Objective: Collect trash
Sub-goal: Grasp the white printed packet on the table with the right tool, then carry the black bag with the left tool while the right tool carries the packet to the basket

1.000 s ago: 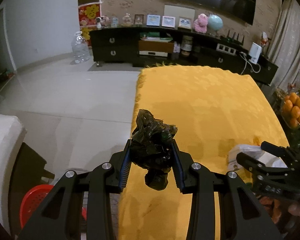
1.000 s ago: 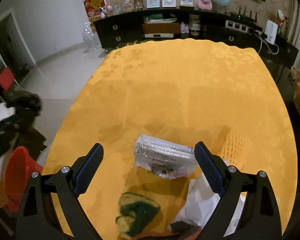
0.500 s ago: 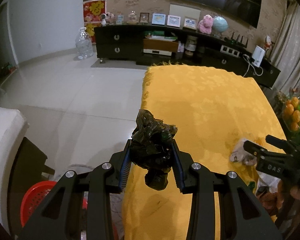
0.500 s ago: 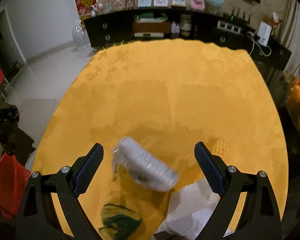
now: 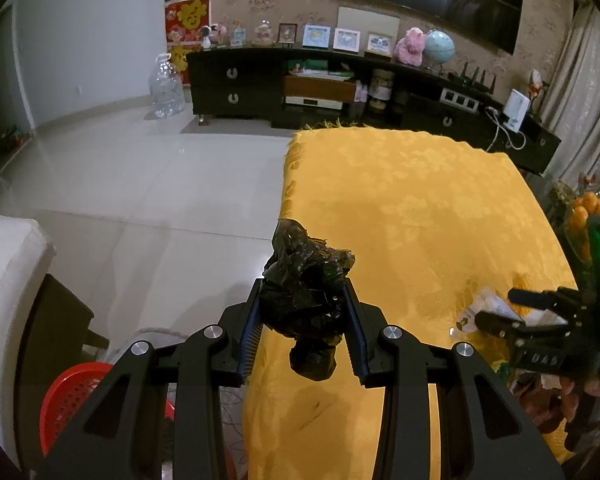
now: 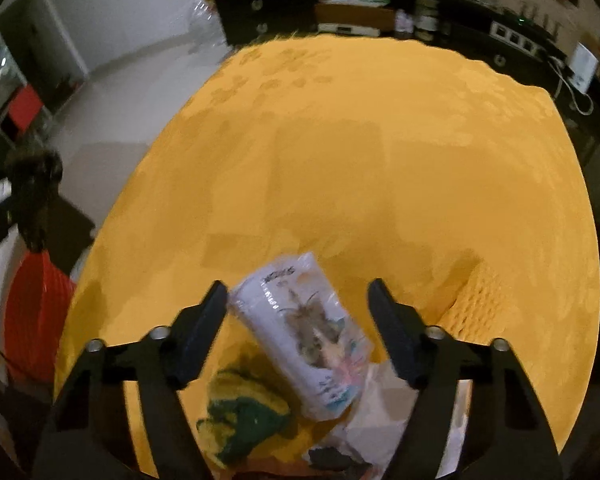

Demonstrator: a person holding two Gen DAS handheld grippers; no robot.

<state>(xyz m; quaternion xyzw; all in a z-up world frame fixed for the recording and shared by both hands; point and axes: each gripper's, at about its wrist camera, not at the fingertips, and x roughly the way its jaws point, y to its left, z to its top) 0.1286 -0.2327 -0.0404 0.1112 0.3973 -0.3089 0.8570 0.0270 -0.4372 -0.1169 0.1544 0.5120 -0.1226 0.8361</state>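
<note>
My left gripper (image 5: 305, 308) is shut on a crumpled black plastic bag (image 5: 306, 288) and holds it over the left edge of the yellow-clothed table (image 5: 412, 208). My right gripper (image 6: 298, 312) is open around a white plastic-wrapped packet (image 6: 304, 332) lying on the yellow cloth (image 6: 360, 152); its fingers do not touch it. The right gripper also shows in the left wrist view (image 5: 496, 308) at the packet (image 5: 486, 306). A green and yellow wrapper (image 6: 244, 416) and white paper (image 6: 376, 416) lie near the table's front edge.
A red perforated basket (image 5: 72, 400) stands on the floor left of the table, also in the right wrist view (image 6: 32, 312). A white seat (image 5: 4, 280) is at far left. A dark TV cabinet (image 5: 340, 84) lines the back wall. Oranges (image 5: 588, 208) sit at right.
The right gripper has narrowed and moved forward around the white packet, which has turned lengthwise between the fingers. The left gripper, still holding the black bag, has shifted slightly left.
</note>
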